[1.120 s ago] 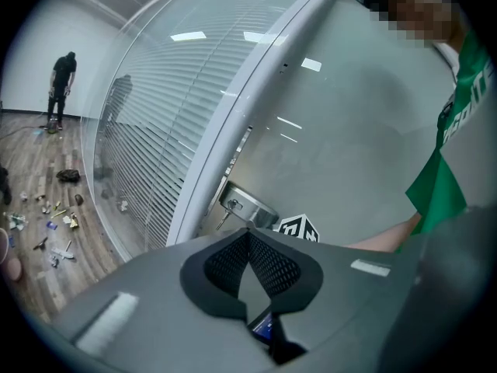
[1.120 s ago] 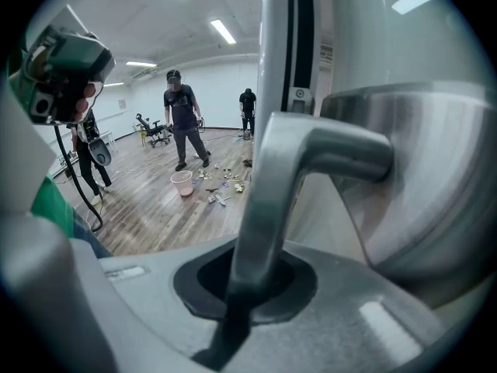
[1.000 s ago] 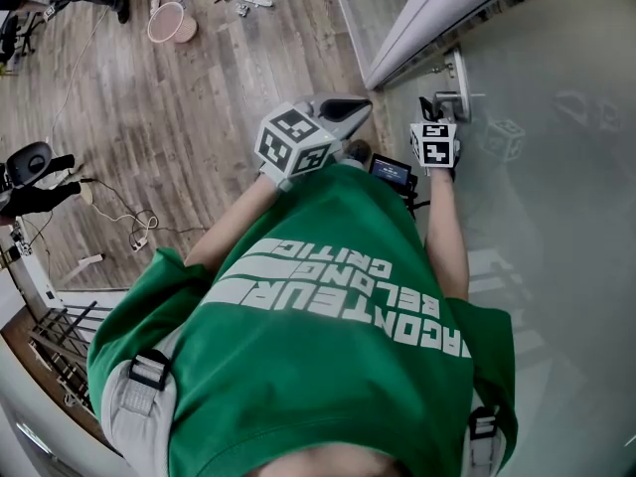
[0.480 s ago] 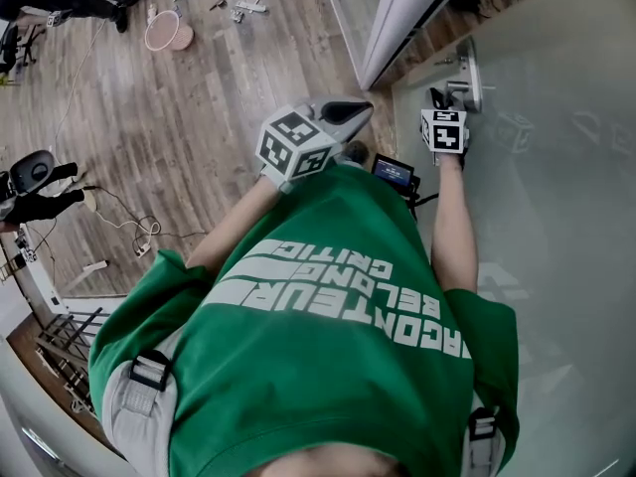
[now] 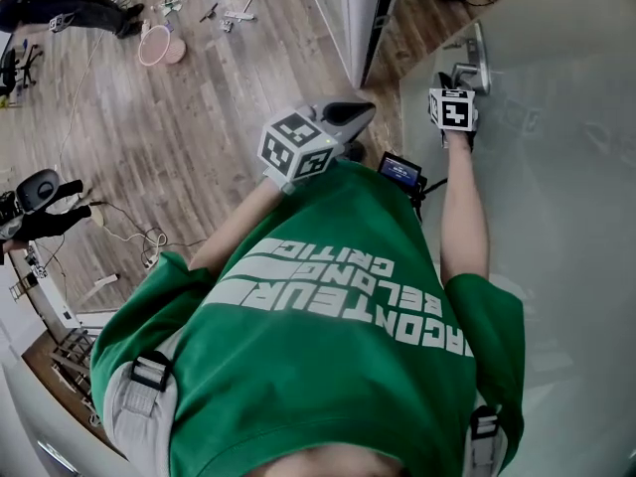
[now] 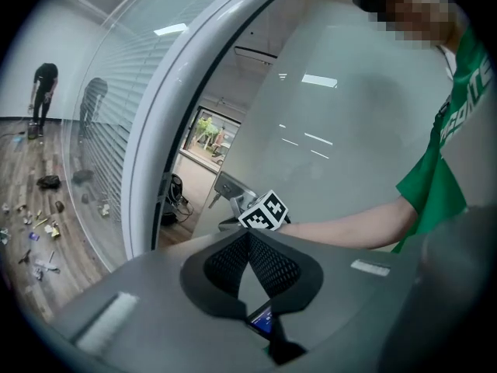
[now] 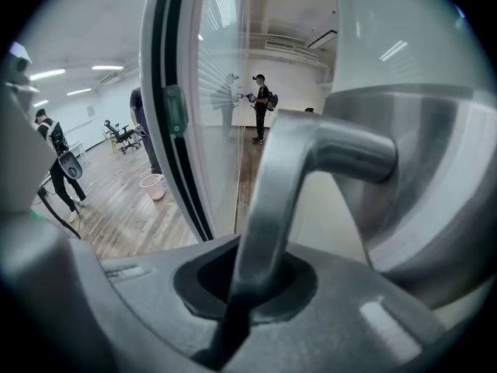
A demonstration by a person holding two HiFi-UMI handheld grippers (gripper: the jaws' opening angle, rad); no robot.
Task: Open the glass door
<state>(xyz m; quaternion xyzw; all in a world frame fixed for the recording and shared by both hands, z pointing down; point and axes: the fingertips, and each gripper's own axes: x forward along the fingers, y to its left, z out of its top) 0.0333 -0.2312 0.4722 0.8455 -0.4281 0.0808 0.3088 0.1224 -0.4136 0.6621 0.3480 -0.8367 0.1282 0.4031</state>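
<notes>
The frosted glass door [image 5: 556,167] stands ajar at the right of the head view, its edge apart from the white door frame [image 5: 363,18]. Its metal lever handle [image 5: 467,68] [image 7: 311,162] runs down between the jaws of my right gripper [image 5: 449,92] [image 7: 245,282], which is shut on it. My left gripper [image 5: 346,117] [image 6: 248,259] hangs in front of the green shirt, left of the door, shut with nothing between its pads. The left gripper view shows the right gripper's marker cube [image 6: 264,210] at the handle [image 6: 231,186].
Wood floor [image 5: 199,117] lies beyond the frame, with a pink bucket [image 5: 154,46], several small scattered things and a cable [image 5: 139,237]. A person in black [image 5: 60,8] stands at the top left. A small screen device [image 5: 402,172] hangs at my waist. The frame's black seal [image 7: 175,130] is close by.
The door has swung further from the frame and the gap has widened. My right gripper has moved up and right in the head view with the handle. The left gripper barely shifted.
</notes>
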